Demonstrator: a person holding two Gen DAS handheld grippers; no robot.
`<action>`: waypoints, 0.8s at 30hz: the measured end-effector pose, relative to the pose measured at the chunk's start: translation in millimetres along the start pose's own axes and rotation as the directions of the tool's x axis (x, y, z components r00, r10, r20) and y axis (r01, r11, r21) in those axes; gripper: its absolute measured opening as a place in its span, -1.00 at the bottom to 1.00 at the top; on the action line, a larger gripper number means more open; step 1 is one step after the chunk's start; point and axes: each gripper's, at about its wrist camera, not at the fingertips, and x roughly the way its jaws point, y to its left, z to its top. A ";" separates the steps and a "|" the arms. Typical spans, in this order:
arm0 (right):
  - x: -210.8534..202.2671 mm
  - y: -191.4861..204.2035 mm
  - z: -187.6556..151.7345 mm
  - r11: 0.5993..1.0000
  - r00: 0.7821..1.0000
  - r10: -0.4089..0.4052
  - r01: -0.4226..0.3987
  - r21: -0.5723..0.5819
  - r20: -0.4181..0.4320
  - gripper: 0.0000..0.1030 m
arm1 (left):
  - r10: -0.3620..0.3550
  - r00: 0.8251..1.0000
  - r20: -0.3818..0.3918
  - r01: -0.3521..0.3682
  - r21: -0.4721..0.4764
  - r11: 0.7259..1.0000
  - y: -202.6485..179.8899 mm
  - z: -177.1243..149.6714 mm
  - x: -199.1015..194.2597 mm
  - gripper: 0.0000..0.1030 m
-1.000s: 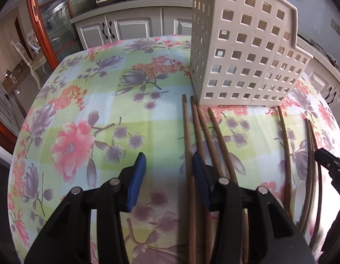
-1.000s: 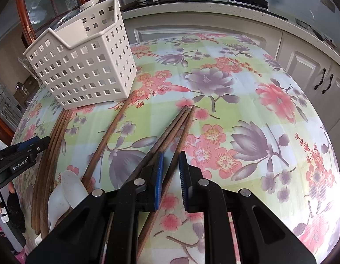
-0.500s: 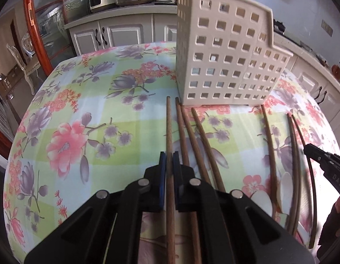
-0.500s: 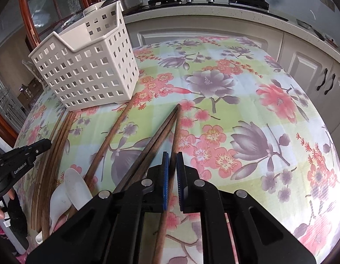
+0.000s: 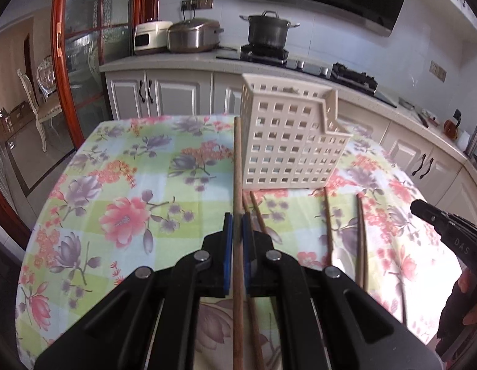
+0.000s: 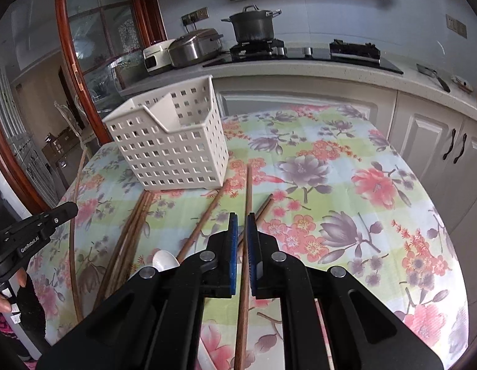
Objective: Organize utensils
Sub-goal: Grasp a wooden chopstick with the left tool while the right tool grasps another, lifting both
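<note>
A white perforated basket (image 5: 288, 141) (image 6: 170, 148) stands upright on the flowered tablecloth (image 5: 130, 185). My left gripper (image 5: 236, 225) is shut on a brown chopstick (image 5: 237, 166), lifted off the cloth, its tip just left of the basket. My right gripper (image 6: 242, 225) is shut on another brown chopstick (image 6: 248, 191), also raised, its tip pointing past the basket's right corner. Several more chopsticks (image 6: 136, 225) and a white spoon (image 6: 166, 260) lie on the cloth in front of the basket.
Kitchen cabinets (image 6: 429, 141) and a counter with a pot (image 5: 266, 32) and cookers run behind the table. A glass door with a red frame (image 5: 58, 61) stands at the left. A person's hand (image 6: 4, 296) holds the left gripper (image 6: 35, 231), seen from the right wrist view.
The left jaws shut on a chopstick, the right ones closed fully on another. Both grippers then rose and tilted up, lifting their chopsticks off the cloth, so the counter and stove came into view.
</note>
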 end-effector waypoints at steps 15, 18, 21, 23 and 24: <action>5.9 -21.5 -21.9 0.998 0.994 -0.055 0.054 -0.016 -0.095 -0.22 | 0.025 0.994 0.103 -0.026 0.007 1.000 -11.0 -9.4 -45.7 -0.88; 22.6 -28.5 -29.4 0.997 0.990 -0.079 0.077 -0.023 -0.120 0.00 | 0.028 0.994 0.110 -0.029 0.009 1.000 -12.2 -10.1 -42.5 -0.88; 43.6 -36.3 -31.5 0.994 0.980 -0.112 0.107 -0.038 -0.164 -0.08 | 0.019 0.993 0.114 -0.020 0.010 1.000 -13.5 -8.8 -39.4 -0.88; 61.4 -39.7 -32.8 0.991 0.969 -0.131 0.121 -0.060 -0.210 -0.16 | 0.011 0.993 0.116 -0.012 0.010 1.000 -13.7 -6.6 -37.2 -0.88; 69.1 -40.9 -33.1 0.990 0.964 -0.138 0.125 -0.070 -0.228 -0.21 | 0.007 0.993 0.116 -0.008 0.010 1.000 -13.4 -5.6 -36.1 -0.88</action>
